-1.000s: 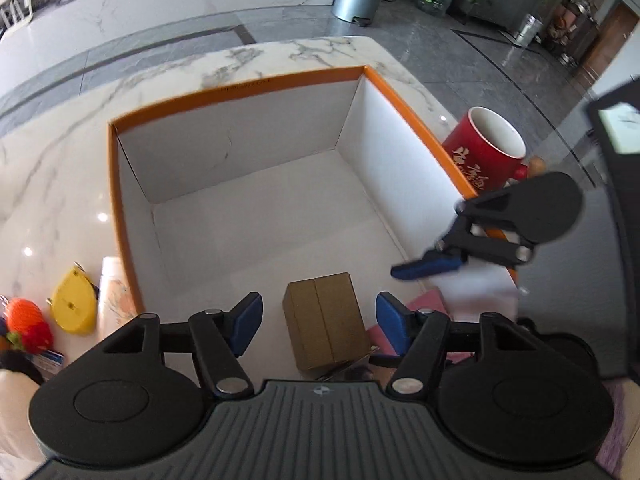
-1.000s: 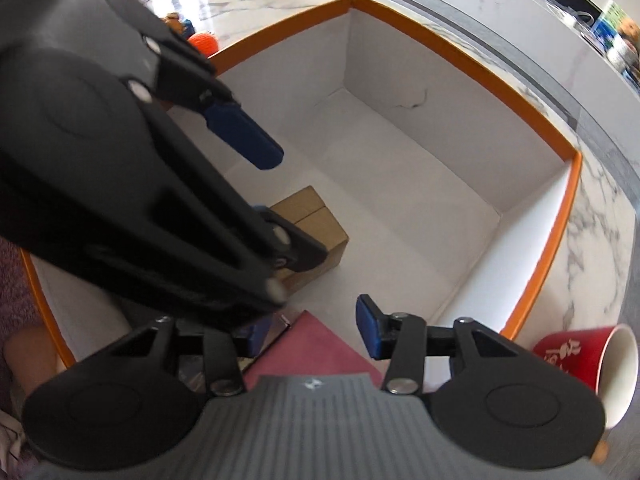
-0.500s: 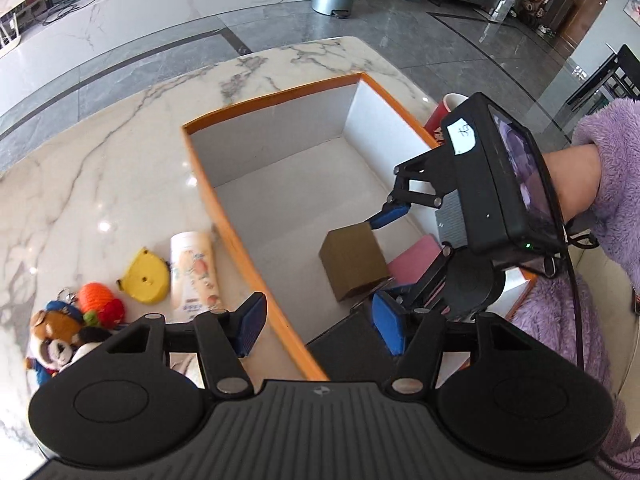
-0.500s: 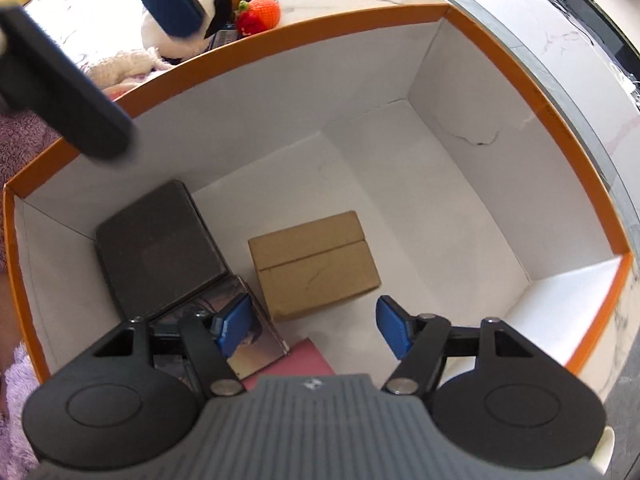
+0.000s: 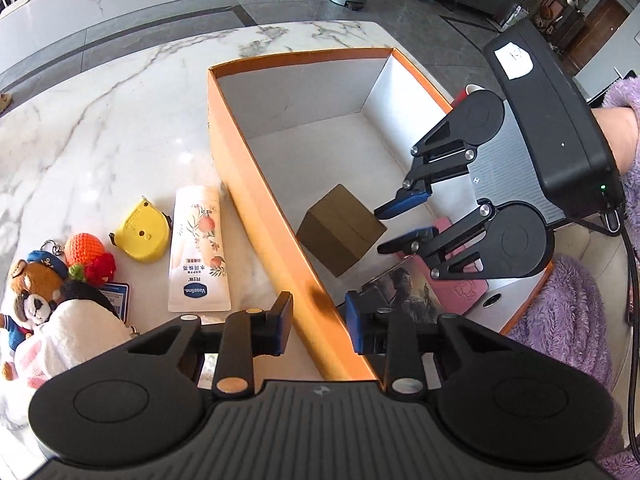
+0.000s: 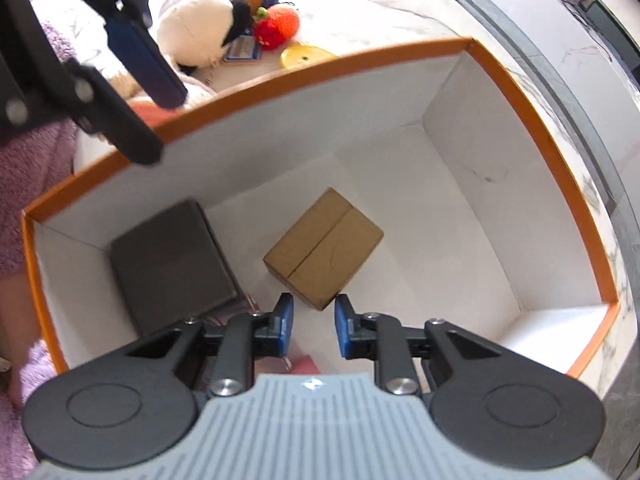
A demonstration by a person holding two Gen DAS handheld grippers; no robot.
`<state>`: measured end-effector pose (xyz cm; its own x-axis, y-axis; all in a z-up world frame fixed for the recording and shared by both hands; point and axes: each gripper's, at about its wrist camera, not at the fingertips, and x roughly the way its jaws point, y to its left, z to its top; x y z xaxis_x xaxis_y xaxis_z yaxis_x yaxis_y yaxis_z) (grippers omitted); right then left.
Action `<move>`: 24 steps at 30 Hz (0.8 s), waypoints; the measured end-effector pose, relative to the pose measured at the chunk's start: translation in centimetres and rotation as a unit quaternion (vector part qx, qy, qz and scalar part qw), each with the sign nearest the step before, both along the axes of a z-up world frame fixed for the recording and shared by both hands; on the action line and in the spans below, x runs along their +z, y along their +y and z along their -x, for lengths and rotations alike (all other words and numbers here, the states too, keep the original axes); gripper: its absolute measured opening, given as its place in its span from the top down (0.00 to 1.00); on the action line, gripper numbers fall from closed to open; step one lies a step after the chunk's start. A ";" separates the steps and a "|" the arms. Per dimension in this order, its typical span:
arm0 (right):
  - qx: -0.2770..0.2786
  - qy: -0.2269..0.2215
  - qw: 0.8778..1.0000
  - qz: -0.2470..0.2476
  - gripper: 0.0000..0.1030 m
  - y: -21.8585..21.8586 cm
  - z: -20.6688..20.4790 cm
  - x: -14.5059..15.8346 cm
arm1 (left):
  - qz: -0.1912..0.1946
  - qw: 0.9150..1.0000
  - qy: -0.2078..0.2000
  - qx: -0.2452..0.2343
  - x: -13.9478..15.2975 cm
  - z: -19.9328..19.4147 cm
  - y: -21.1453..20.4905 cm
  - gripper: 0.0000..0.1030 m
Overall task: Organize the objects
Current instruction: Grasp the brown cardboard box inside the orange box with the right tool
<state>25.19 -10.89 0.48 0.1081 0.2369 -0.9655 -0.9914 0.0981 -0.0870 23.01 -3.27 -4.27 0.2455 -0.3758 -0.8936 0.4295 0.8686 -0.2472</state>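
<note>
On the table at left the teddy bear (image 5: 34,280), yellow tape measure (image 5: 141,236) and lotion tube (image 5: 199,256) still wait, while the brown carton (image 5: 340,229) already sits in the orange box (image 5: 256,184), and both the left gripper (image 5: 318,322) and right gripper (image 6: 313,326), jaws just narrowed, grasp nothing.

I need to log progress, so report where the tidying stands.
Done: the cardboard box, black case and pink item lie inside the orange bin. In hand: nothing; the left tongs and right tongs have just been closing with nothing between them. Left on the table: lotion tube, yellow tape measure, plush toys.
</note>
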 end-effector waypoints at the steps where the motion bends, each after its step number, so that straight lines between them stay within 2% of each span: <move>1: 0.009 0.001 1.000 -0.001 0.70 -0.7 1.2 0.1 | 0.003 1.000 0.000 0.000 -0.1 0.0 0.1 0.69; 2: 0.014 -0.006 1.000 0.000 0.62 0.4 2.7 0.3 | 0.004 1.000 0.001 0.000 -0.2 0.0 0.1 0.69; 4: 0.036 -0.026 0.999 0.014 0.57 -0.7 2.9 -0.4 | 0.006 1.000 0.001 -0.001 -0.3 -0.1 0.1 0.70; 5: 0.049 -0.037 0.998 0.020 0.49 -0.5 3.1 -0.4 | 0.007 1.000 0.002 -0.002 -0.5 -0.1 0.1 0.70; 6: 0.066 -0.045 0.996 0.027 0.33 -0.2 2.3 -0.3 | 0.009 1.000 0.003 -0.003 -0.6 -0.2 0.1 0.70; 8: 0.108 -0.051 0.992 0.039 0.25 0.7 2.3 -0.4 | 0.011 1.000 0.005 -0.005 -0.7 -0.3 0.1 0.70; 12: 0.170 -0.078 0.982 0.040 0.25 0.5 2.6 -2.3 | 0.020 1.000 0.009 -0.007 -1.0 -0.3 0.1 0.74; 13: 0.180 -0.082 0.979 0.038 0.25 -1.3 2.4 -1.8 | 0.021 1.000 0.009 -0.008 -1.0 -0.3 0.1 0.76; 15: 0.198 -0.089 0.976 0.032 0.26 -2.0 2.2 -1.7 | 0.024 1.000 0.009 -0.009 -1.1 -0.3 0.0 0.78; 16: 0.202 -0.088 0.975 0.028 0.26 -2.1 2.0 -1.7 | 0.025 1.000 0.009 -0.009 -1.1 -0.3 0.0 0.78; 18: 0.200 -0.075 0.977 0.019 0.34 -1.7 1.8 -2.2 | 0.027 1.000 0.010 -0.007 -1.2 -0.4 0.1 0.78; 24: 0.207 -0.070 0.976 0.021 0.35 -2.5 2.1 -0.5 | 0.035 0.999 0.011 -0.005 -1.3 -0.4 0.4 0.78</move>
